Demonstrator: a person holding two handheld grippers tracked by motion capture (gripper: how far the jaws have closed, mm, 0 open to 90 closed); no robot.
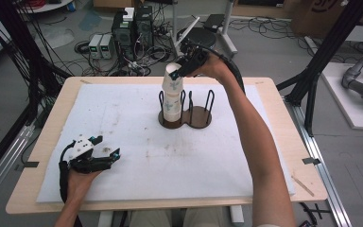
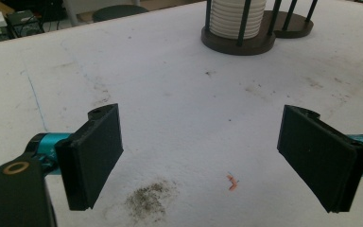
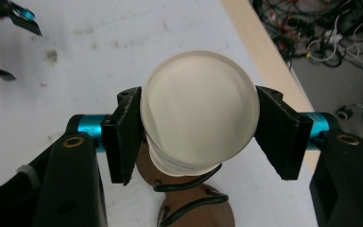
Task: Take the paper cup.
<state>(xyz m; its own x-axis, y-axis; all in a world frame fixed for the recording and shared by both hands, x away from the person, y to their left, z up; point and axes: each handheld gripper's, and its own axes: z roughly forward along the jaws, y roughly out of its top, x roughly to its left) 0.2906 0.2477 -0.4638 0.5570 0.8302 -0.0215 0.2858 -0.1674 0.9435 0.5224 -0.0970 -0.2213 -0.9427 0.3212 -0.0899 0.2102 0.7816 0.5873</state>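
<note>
the left tool (image 1: pixel 105 147) sat wide open, low over the white-padded wooden tabletop (image 1: pixel 123 123) near its front edge. farther back, the right tool (image 3: pixel 198 125) clamped the top white paper cup (image 1: pixel 173 77) of a stack (image 1: pixel 172 101) standing in the dark brown round wire-post holder (image 1: pixel 185 118).

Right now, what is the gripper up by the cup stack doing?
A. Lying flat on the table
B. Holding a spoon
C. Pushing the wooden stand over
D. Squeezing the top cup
D: the right gripper has its jaws pressed on both sides of the top paper cup, above the stack in the wooden holder.
</note>
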